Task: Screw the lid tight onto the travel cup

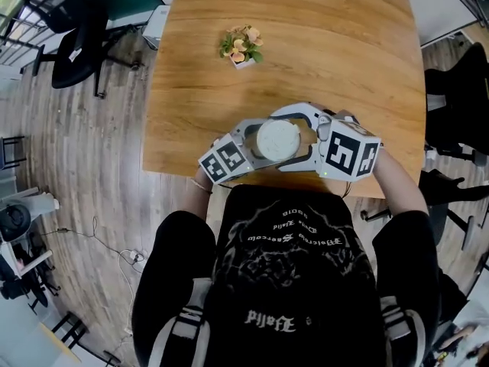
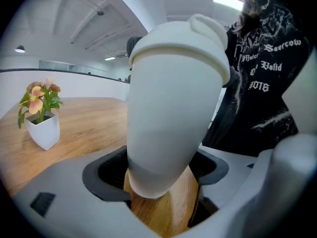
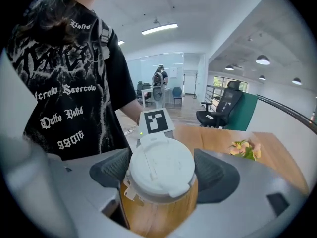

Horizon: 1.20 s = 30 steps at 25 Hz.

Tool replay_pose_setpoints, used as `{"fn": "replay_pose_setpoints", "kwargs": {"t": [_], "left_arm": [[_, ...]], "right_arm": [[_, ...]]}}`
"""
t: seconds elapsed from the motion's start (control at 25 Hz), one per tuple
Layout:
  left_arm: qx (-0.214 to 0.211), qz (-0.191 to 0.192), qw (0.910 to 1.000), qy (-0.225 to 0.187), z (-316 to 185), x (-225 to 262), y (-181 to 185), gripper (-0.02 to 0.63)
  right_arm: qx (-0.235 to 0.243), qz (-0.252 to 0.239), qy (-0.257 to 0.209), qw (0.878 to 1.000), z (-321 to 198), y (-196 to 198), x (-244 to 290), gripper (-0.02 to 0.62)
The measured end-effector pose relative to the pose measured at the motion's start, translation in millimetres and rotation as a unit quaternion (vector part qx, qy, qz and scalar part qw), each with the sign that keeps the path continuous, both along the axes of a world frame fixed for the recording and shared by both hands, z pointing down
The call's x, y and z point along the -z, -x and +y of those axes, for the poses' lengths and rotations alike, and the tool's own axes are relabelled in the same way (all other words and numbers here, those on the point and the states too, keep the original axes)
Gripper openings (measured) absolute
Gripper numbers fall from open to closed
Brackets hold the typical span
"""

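A travel cup with a white lid [image 1: 277,138] stands near the front edge of the wooden table [image 1: 306,44]. Its body [image 2: 173,108] is white above a wood-patterned lower part [image 3: 158,214]. My left gripper [image 1: 258,145] comes in from the left and is shut on the cup low down, its dark pads [image 2: 106,175] against the base. My right gripper [image 1: 302,138] reaches in from the right at lid height. Its pads [image 3: 215,175] sit against both sides of the lid [image 3: 159,170], which rests on top of the cup. The lid's thread is hidden.
A small potted plant [image 1: 241,46] in a white pot stands farther back on the table. Black office chairs [image 1: 72,29] are on the floor to the left and another [image 1: 451,105] to the right. The person's torso is right behind the table's front edge.
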<state>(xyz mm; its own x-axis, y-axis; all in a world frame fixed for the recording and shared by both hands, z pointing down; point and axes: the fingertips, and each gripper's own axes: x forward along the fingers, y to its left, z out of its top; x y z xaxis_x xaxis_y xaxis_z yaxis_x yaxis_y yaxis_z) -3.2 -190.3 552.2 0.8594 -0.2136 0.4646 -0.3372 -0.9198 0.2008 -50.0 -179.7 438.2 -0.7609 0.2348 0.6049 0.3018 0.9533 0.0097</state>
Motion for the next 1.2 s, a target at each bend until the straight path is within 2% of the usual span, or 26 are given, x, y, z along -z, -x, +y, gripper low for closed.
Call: {"fn": "replay_pose_setpoints", "kwargs": {"t": [0.12, 0.24, 0.36, 0.44, 0.52, 0.68, 0.76, 0.92, 1.0, 1.12, 1.2], "left_arm": [[0.027, 0.002, 0.9996, -0.001, -0.2, -0.9, -0.8, 0.394], [0.062, 0.005, 0.9980, 0.000, -0.5, -2.5, -1.0, 0.394], [0.104, 0.009, 0.9945, 0.006, 2.3, -4.0, -0.9, 0.394], [0.130, 0.011, 0.9915, 0.006, 3.1, -3.2, 0.2, 0.394], [0.153, 0.020, 0.9880, 0.006, 3.5, -1.4, 1.6, 0.394], [0.184, 0.043, 0.9818, 0.013, 5.4, -1.2, 2.8, 0.394], [0.190, 0.039, 0.9810, 0.009, 6.1, -2.7, 2.9, 0.394], [0.202, 0.032, 0.9790, -0.002, 4.9, -4.1, 5.6, 0.394], [0.203, 0.028, 0.9787, -0.006, 5.2, -4.2, 5.0, 0.394], [0.204, 0.025, 0.9787, -0.012, 5.6, -4.9, 5.0, 0.394], [0.205, 0.027, 0.9782, -0.016, 4.9, -5.1, 4.2, 0.394]], "right_arm": [[-0.077, -0.025, 0.013, 0.997, -1.1, -1.3, 0.1, 0.416], [-0.150, -0.049, 0.014, 0.987, -3.1, -3.7, -0.1, 0.416], [-0.231, -0.085, 0.014, 0.969, -4.8, -4.8, 2.3, 0.414], [-0.270, -0.103, -0.010, 0.957, -6.5, -6.1, 3.3, 0.413], [-0.318, -0.128, -0.023, 0.939, -8.3, -6.8, 5.6, 0.411], [-0.424, -0.160, -0.007, 0.891, -6.4, -10.0, 7.7, 0.410], [-0.459, -0.169, -0.018, 0.872, -6.4, -11.3, 8.1, 0.407], [-0.543, -0.187, -0.041, 0.818, -9.5, -11.6, 9.0, 0.407], [-0.572, -0.189, -0.048, 0.796, -10.0, -13.2, 10.0, 0.407], [-0.596, -0.191, -0.050, 0.779, -9.4, -13.7, 12.1, 0.405], [-0.590, -0.195, -0.045, 0.782, -7.7, -13.1, 11.9, 0.397]]}}
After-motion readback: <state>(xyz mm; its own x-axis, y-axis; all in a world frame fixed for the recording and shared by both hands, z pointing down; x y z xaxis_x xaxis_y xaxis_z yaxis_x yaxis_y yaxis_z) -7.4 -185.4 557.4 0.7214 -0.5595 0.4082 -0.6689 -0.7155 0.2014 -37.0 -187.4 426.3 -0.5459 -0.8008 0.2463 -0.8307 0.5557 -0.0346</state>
